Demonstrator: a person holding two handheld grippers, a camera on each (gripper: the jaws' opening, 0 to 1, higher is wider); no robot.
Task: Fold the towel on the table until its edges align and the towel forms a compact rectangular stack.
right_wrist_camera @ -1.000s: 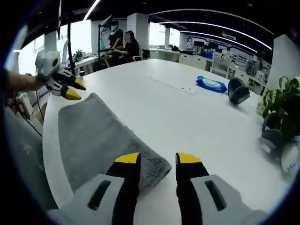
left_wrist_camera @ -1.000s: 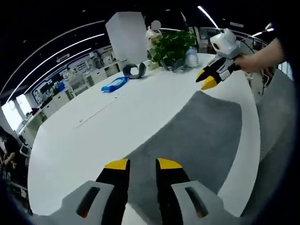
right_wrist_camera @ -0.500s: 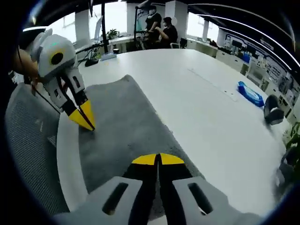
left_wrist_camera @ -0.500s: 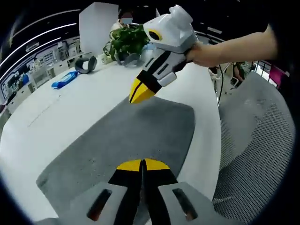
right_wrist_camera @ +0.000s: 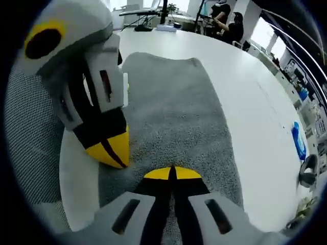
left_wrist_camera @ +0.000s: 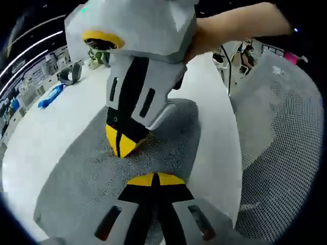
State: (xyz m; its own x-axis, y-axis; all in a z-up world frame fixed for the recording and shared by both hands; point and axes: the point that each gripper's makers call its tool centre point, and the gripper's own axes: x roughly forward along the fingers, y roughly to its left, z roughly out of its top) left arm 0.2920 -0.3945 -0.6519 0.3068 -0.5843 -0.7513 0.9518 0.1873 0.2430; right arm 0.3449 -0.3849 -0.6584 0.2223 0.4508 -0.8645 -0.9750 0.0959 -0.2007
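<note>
surface: white table (left_wrist_camera: 56,127), rounded near edge. Bare white top runs far side of the towel in both views.
room: open office. Blue pack (left_wrist_camera: 51,95) and dark headset-like object (left_wrist_camera: 69,75) sit well apart from the towel, potted plant (left_wrist_camera: 97,53) further back. Two people seated at the far end (right_wrist_camera: 227,23) in right gripper view.
towel: grey towel (left_wrist_camera: 168,138) lies flat on the table near the person's edge, long side along the rim. Far corners (right_wrist_camera: 191,60) look squared, flat.
left gripper: left gripper (left_wrist_camera: 154,179) jaws pressed together, yellow tips meeting low over the towel. Can't tell whether cloth is pinched between them. From the other side it is tip-down at the towel's near edge (right_wrist_camera: 110,148).
right gripper: right gripper (right_wrist_camera: 171,173) jaws also closed tip to tip over the grey pile; pinch not resolvable. In left gripper view it points down onto the towel (left_wrist_camera: 121,143), held by a hand (left_wrist_camera: 225,25).
spacing: the two grippers just beside each other, both at the near side of the towel.
edges: narrow white strip of table between towel and rim (right_wrist_camera: 76,173); mesh chair (left_wrist_camera: 286,127) right past it.
free room: broad bare table beyond the towel's far edge.
</note>
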